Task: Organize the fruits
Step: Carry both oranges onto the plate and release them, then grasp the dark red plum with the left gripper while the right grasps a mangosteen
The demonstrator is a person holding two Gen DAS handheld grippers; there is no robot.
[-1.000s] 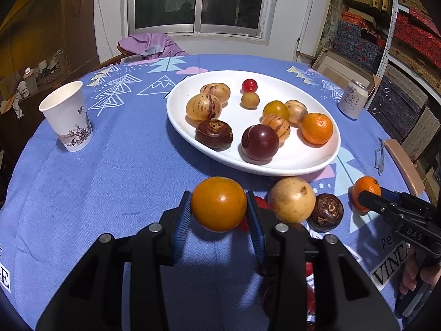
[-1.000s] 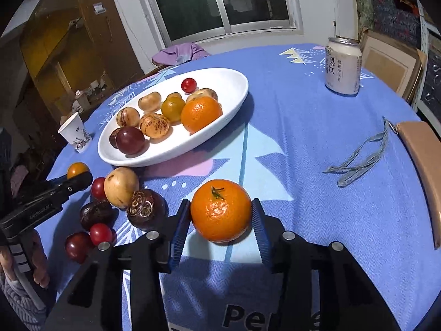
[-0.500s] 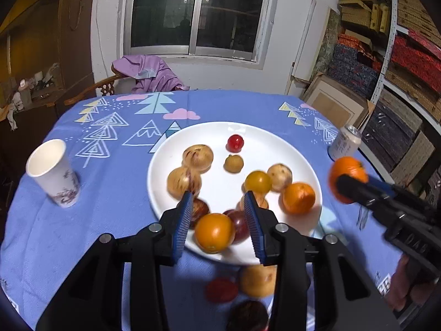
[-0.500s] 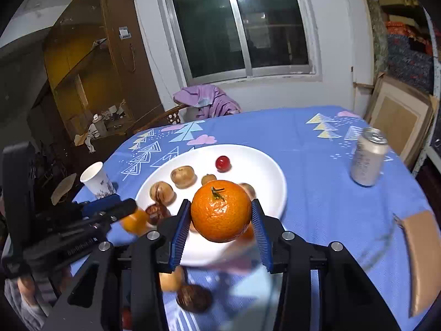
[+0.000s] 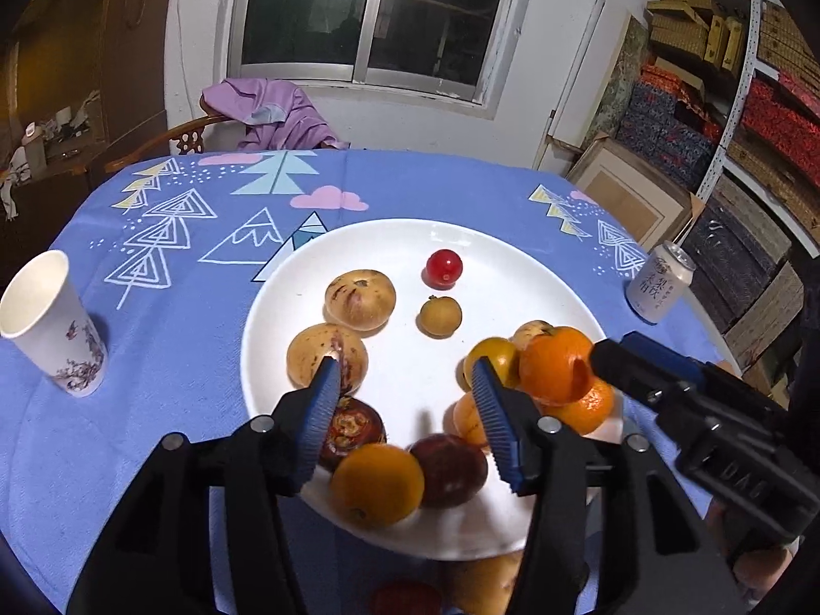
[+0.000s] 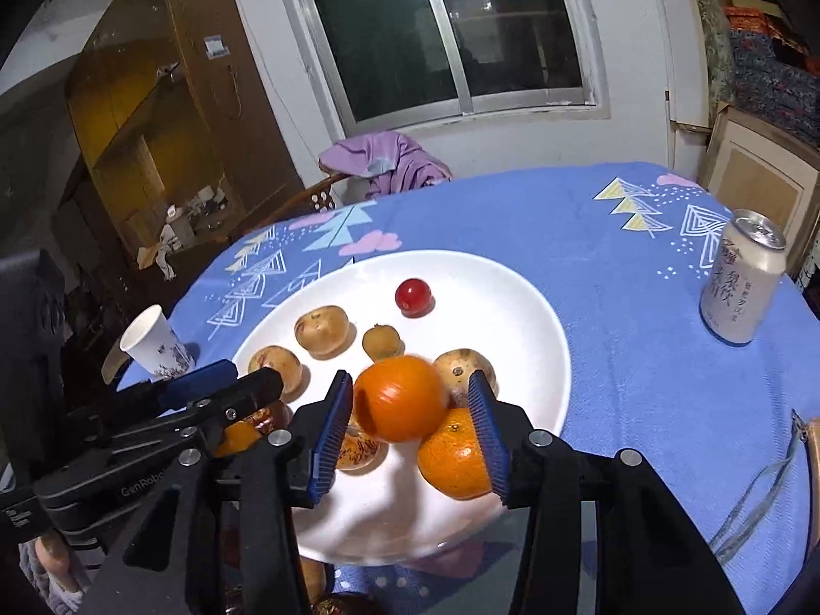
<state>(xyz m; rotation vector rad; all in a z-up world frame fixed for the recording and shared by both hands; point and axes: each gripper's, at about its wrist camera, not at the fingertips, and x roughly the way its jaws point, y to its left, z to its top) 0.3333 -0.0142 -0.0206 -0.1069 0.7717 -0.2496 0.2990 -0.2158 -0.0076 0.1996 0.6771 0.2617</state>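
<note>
The white plate (image 5: pixel 512 277) (image 6: pixel 487 282) holds several fruits. My left gripper (image 5: pixel 405 374) (image 6: pixel 246 382) hangs over its near side with its jaws opening. A smooth orange fruit (image 5: pixel 376 482) lies free on the plate below them, next to a dark red fruit (image 5: pixel 451 469). My right gripper (image 6: pixel 408 382) (image 5: pixel 610 353) is over the plate's right side, and its jaws are opening too. A blurred mandarin (image 6: pixel 400 397) (image 5: pixel 556 364) sits between its pads, with a gap at the right pad. Another mandarin (image 6: pixel 453 453) rests on the plate under it.
A paper cup (image 5: pixel 48 323) stands on the blue cloth at the left, a drink can (image 5: pixel 658 284) (image 6: pixel 740 282) at the right. More fruit (image 5: pixel 476 584) lies on the cloth in front of the plate. A grey strap (image 6: pixel 758 497) lies near the right edge. A chair with purple clothing (image 5: pixel 271 113) is behind the table.
Both grippers rose off the cloth and came over the plate. The left jaws spread and let the orange fruit drop onto the plate. The right jaws widened around the mandarin.
</note>
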